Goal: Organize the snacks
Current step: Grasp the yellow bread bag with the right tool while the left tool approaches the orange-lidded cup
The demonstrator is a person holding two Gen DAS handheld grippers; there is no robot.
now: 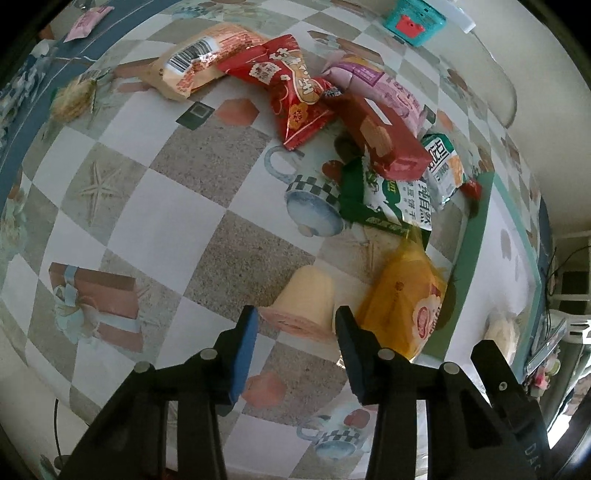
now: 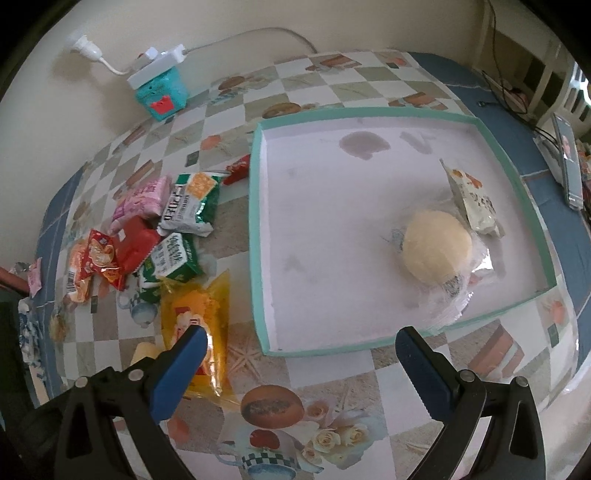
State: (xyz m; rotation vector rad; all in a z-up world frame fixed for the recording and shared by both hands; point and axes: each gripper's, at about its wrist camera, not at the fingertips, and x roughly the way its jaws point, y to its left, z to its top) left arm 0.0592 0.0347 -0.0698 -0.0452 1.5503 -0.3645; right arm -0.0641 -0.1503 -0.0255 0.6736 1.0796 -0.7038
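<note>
A pale orange jelly cup (image 1: 308, 306) lies on its side on the patterned tablecloth, right in front of my open left gripper (image 1: 295, 321), whose jaws stand on either side of it without touching. A yellow snack bag (image 1: 402, 302) lies just right of it. Beyond lies a heap of snack packets: red (image 1: 295, 92), tan (image 1: 207, 59), pink (image 1: 384, 88), dark red (image 1: 384, 136), green-white (image 1: 388, 199). My right gripper (image 2: 299, 350) is open and empty above the near edge of a teal-rimmed tray (image 2: 258, 258), which holds a wrapped round bun (image 2: 437, 247) and a small packet (image 2: 472, 199).
A teal box (image 2: 162, 92) with a power strip on it stands by the wall. A small pink packet (image 1: 86, 22) and a straw-coloured snack (image 1: 72, 96) lie far left. A phone (image 2: 569, 162) stands at the table's right edge.
</note>
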